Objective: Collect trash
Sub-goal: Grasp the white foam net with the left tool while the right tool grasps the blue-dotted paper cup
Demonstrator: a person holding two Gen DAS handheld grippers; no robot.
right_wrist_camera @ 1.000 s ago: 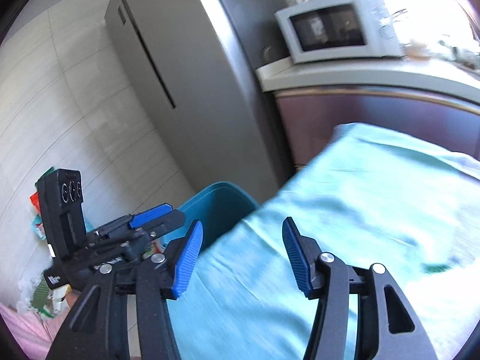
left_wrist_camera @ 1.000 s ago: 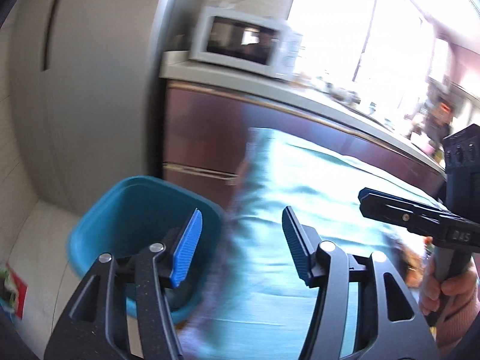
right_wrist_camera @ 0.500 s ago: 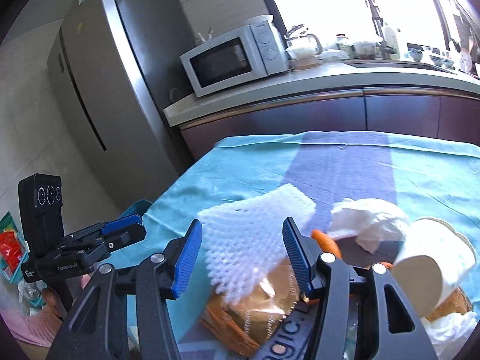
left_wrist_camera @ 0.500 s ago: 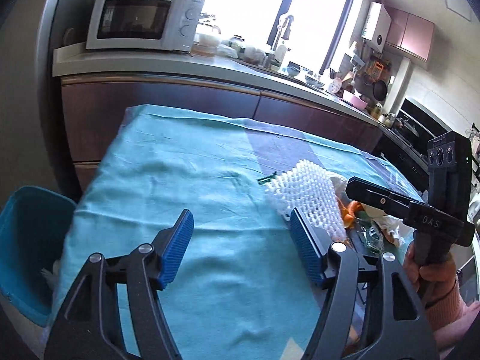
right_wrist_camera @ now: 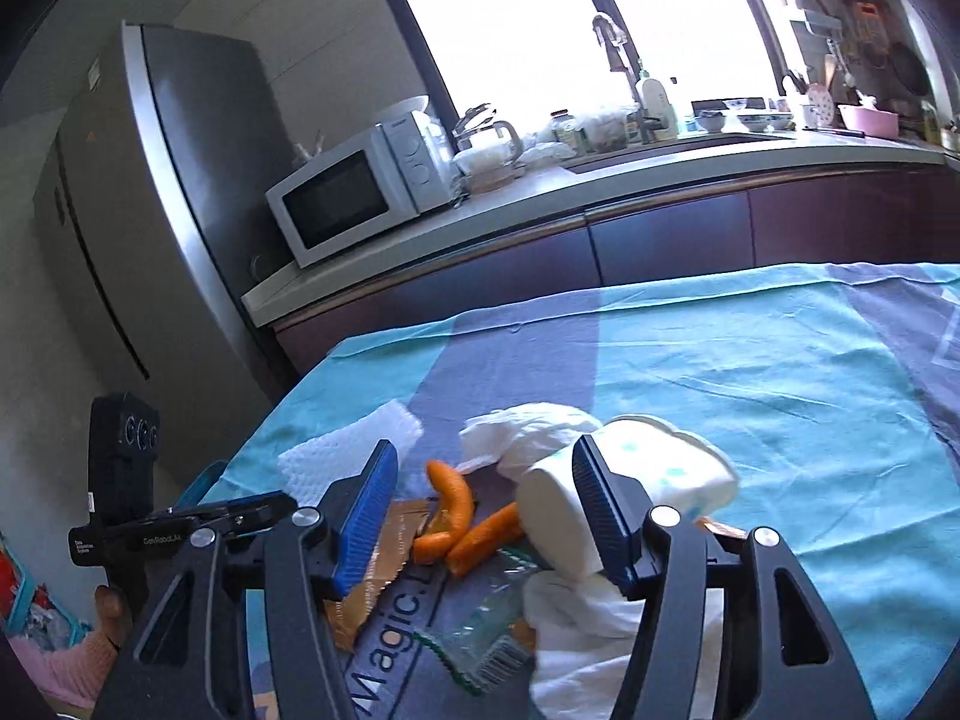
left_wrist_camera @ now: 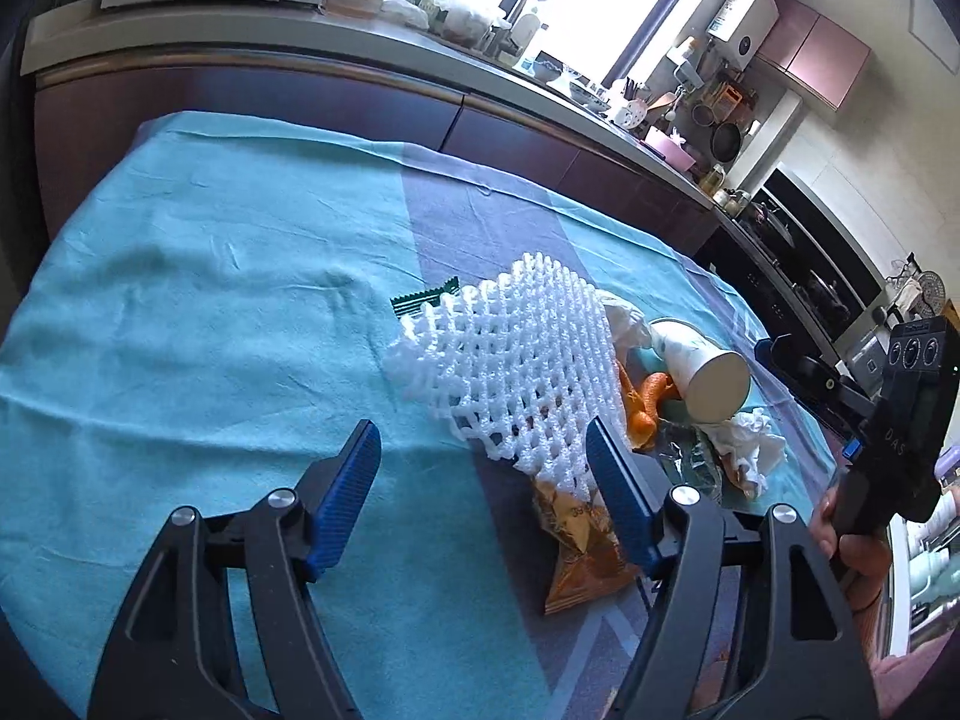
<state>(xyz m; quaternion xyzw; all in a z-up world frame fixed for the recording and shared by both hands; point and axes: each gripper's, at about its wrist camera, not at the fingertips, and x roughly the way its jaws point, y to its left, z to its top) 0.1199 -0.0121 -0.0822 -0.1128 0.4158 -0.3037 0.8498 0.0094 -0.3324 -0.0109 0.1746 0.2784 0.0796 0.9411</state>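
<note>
With both grippers empty, left gripper (left_wrist_camera: pixel 483 489) gaping and right gripper (right_wrist_camera: pixel 485 513) opening, trash sits heaped on the cloth (left_wrist_camera: pixel 180 300): foam net (left_wrist_camera: pixel 516 360) at 12 of left, cup (right_wrist_camera: pixel 624 492) at 1 of right. Best take the net by its near edge, then lift clear.

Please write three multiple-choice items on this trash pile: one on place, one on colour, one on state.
1. Where does the white foam net lie?
A. on the tablecloth
B. in a bin
C. on the counter

2. What colour are the peels?
A. green
B. orange
C. purple

3. How is the paper cup?
A. upright
B. stacked in another cup
C. on its side

Answers: 1 A, it rests on the teal tablecloth; 2 B, both curled strips are orange; 3 C, its flat base faces the left camera.
</note>
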